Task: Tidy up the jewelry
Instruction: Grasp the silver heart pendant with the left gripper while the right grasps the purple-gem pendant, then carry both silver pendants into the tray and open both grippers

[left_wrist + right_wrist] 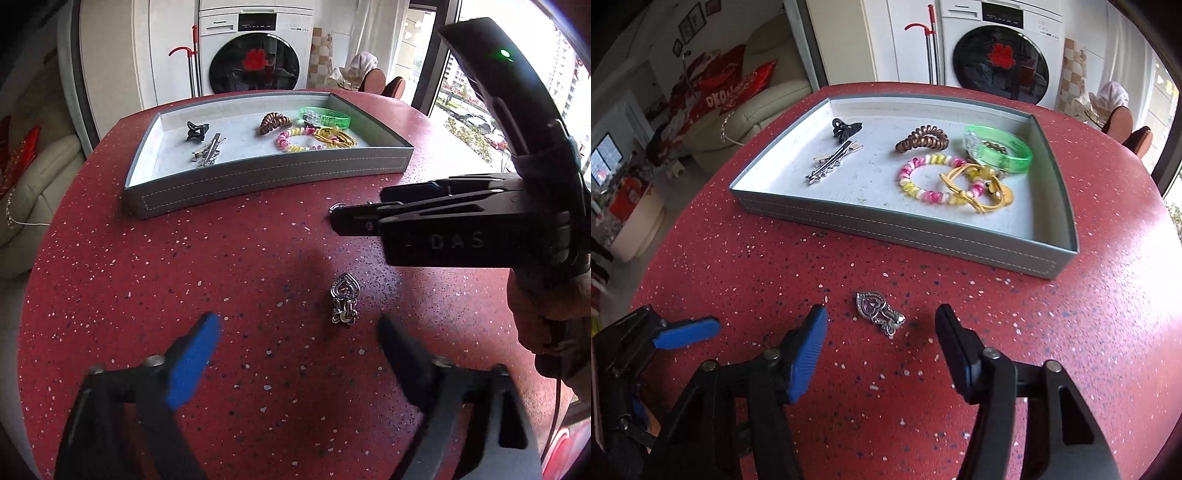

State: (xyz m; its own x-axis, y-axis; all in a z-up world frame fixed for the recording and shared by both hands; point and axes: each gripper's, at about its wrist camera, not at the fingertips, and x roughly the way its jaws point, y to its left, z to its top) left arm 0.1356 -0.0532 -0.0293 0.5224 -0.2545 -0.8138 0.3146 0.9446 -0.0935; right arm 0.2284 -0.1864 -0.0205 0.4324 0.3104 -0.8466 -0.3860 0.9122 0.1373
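Speckled red tabletop (746, 258), glossy and flecked with white and dark chips, fills the lower part of both views. At the bottom of the right wrist view the right gripper (881, 325), black with ribbed blue pads, stands partly open around a small silver filigree heart-shaped pendant (879, 312) lying flat on the tabletop; the pads are clear of it on either side. At the lower left of that view the left gripper (685, 334) shows one blue fingertip. In the left wrist view the left gripper (299, 332) stands wide open and empty, the pendant (343, 299) just beyond its tips. Farther up sits a shallow grey stitched rectangular tray (886, 223) with a pale lining. It holds a black claw clip (846, 129), silver bar clips (831, 162), a brown coiled hair tie (921, 140), a pink-and-yellow beaded bracelet (923, 173), a yellow corded bracelet (979, 188) and a translucent green bangle (1001, 151).
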